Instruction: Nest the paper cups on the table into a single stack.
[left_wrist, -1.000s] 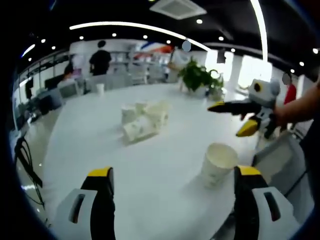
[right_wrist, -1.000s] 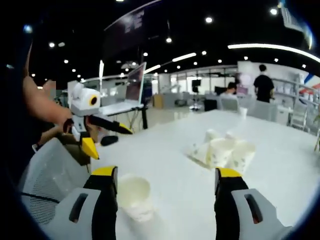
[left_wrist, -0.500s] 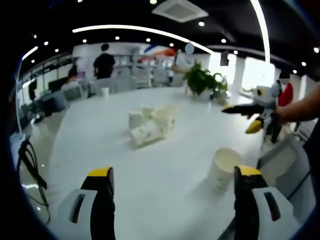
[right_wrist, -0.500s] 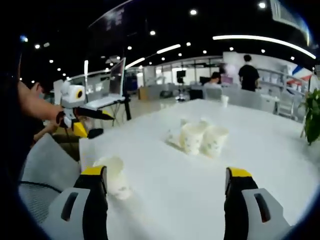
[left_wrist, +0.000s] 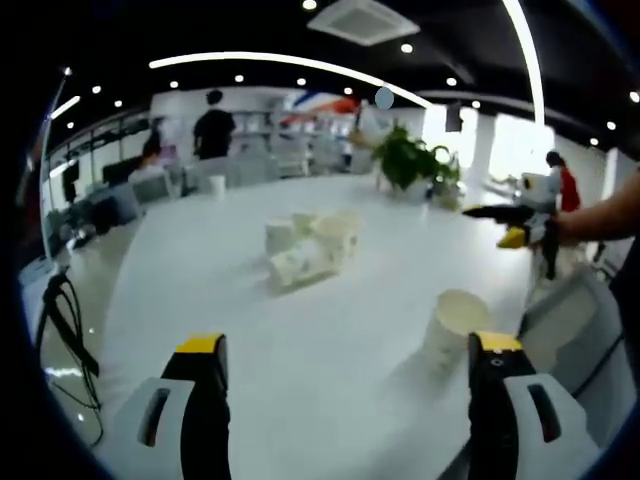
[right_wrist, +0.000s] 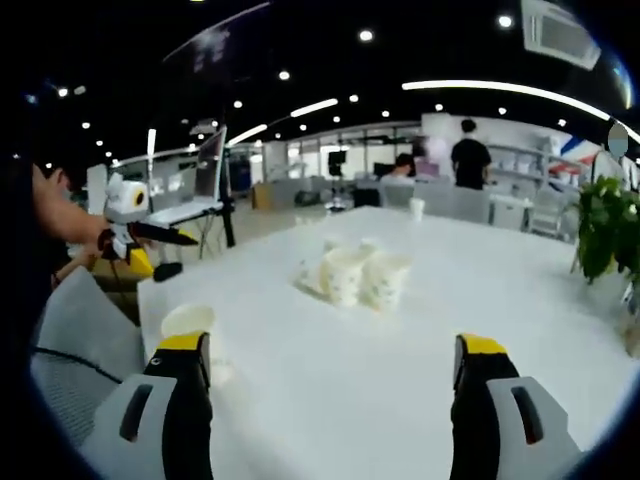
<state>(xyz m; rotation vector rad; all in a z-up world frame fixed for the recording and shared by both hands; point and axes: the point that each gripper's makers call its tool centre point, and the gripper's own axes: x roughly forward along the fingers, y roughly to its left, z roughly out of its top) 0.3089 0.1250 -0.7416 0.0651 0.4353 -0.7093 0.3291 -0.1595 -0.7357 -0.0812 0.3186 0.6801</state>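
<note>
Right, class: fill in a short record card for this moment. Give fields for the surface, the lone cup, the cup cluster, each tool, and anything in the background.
surface: white table
lone cup: upright paper cup near the table edge, apart from the others
cup cluster: group of paper cups mid-table, at least one on its side
left tool: open, holding nothing
right tool: open, holding nothing
background: potted plant; person in dark top

table: smooth, glossy white | paper cups: matt white paper | fingers: yellow-tipped plastic
</note>
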